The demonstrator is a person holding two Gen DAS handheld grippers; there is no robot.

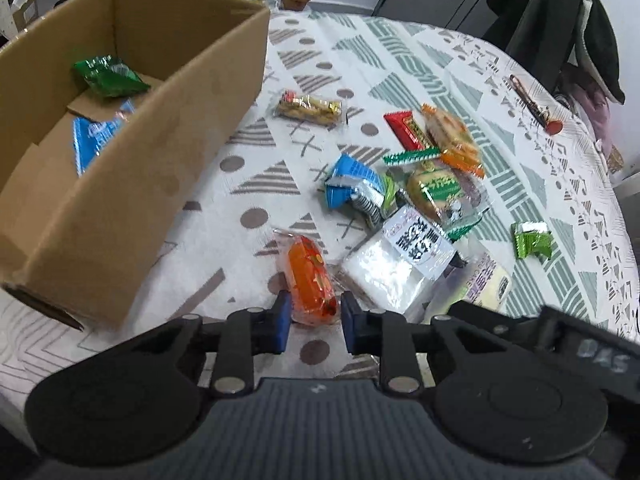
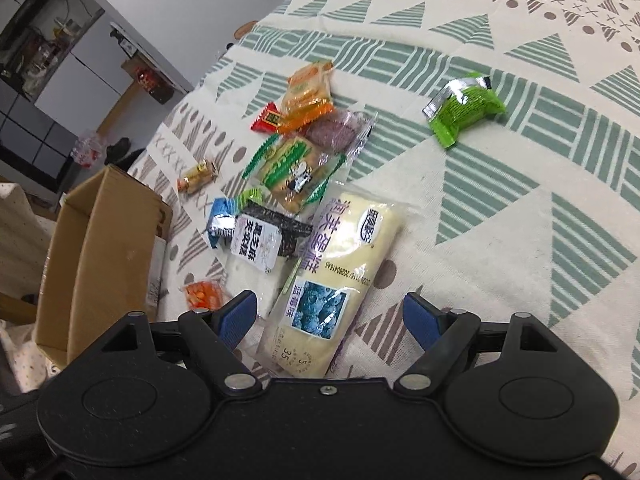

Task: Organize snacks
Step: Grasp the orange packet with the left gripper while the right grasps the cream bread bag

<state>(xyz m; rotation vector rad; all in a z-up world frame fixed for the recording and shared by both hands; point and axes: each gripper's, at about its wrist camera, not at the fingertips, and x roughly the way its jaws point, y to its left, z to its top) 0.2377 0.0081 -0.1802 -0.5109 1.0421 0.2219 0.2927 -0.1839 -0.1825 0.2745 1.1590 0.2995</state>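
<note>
An open cardboard box (image 1: pixel 132 184) stands at the left of the table and holds a green packet (image 1: pixel 108 76) and a blue packet (image 1: pixel 98 136). Loose snacks lie in a pile beside it. My left gripper (image 1: pixel 314 322) is open, its blue pads on either side of the near end of an orange packet (image 1: pixel 310 276) that lies on the cloth. My right gripper (image 2: pixel 330 318) is open wide over a pale yellow cake packet (image 2: pixel 344 256) with a blueberry picture. The orange packet (image 2: pixel 202 296) and the box (image 2: pixel 100 248) also show in the right wrist view.
The pile holds a blue packet (image 1: pixel 350 178), a white labelled bag (image 1: pixel 396 260), a green-trimmed biscuit pack (image 1: pixel 434 188), an orange pack (image 1: pixel 454 140) and a red bar (image 1: pixel 408 130). A lime-green packet (image 2: pixel 466 106) lies apart. Pens (image 1: pixel 532 104) lie near the far edge.
</note>
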